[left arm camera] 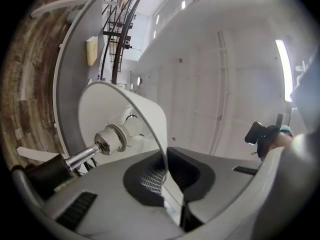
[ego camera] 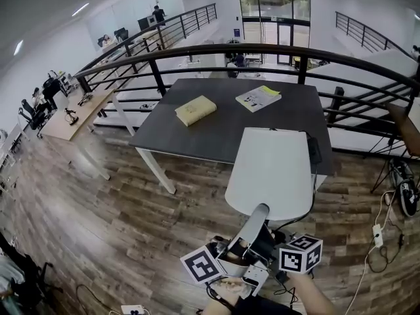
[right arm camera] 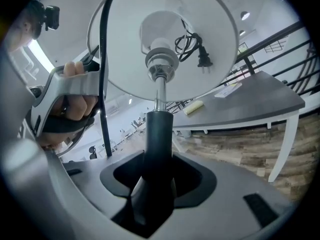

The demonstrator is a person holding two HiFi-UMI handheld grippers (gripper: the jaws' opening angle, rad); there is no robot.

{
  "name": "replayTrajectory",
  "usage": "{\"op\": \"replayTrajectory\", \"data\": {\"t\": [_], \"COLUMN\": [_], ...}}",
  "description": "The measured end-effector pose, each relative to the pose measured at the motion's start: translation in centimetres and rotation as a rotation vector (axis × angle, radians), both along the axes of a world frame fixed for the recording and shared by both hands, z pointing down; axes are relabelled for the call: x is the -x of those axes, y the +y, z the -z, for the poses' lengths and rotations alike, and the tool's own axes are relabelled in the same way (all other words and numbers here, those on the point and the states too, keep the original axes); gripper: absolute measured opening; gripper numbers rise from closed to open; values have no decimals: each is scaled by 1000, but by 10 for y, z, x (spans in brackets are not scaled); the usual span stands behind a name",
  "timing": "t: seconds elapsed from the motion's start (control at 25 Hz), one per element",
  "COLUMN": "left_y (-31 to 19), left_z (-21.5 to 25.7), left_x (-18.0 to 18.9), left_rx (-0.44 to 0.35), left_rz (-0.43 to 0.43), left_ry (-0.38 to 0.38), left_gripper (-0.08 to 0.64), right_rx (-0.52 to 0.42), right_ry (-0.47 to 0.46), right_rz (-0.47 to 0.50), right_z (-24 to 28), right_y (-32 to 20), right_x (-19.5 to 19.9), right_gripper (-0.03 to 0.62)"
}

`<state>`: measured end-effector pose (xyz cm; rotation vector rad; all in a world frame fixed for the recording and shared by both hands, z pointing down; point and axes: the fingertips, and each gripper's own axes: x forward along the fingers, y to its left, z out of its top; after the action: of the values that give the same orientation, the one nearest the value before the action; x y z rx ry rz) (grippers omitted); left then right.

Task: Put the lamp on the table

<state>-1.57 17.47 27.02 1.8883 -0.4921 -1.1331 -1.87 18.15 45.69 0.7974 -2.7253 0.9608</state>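
Held aloft, the white-shaded lamp (ego camera: pixel 272 169) points shade-first at the dark grey rectangular table (ego camera: pixel 216 133) just beyond, left gripper (left arm camera: pixel 167 184) pinching its shade rim (left arm camera: pixel 150 129), right gripper (right arm camera: pixel 155 184) clamped round its dark stem (right arm camera: pixel 157 134).

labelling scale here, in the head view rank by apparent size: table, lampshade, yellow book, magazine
1. table
2. lampshade, enlarged by nearness to the camera
3. yellow book and magazine: look alike, left unranked
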Motion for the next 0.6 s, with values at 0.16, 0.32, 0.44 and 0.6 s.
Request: {"op": "replayTrajectory", "data": {"t": [0.16,0.32,0.44,0.6], "left_y": [-20,-39,-59,-86], "left_z": [-7,-13,-16,-19], "left_x": [1,0,-3,-4], "left_rx": [25,39,46,53], "left_rz": [6,-4,-16,-37], "left_ry": [0,-2,-7,-6], "left_gripper": [18,18,18,18], "right_rx": [18,31,39,43], "right_ry": [-7,-13,-16,-13], "right_rz": [3,-7,-17,-37], "right_z": [-6,-12,-15,-18], "right_y": [-15,-31,-49,-76], "right_x": [0,-1,-1,-2], "right_gripper": [193,194,195,195]}}
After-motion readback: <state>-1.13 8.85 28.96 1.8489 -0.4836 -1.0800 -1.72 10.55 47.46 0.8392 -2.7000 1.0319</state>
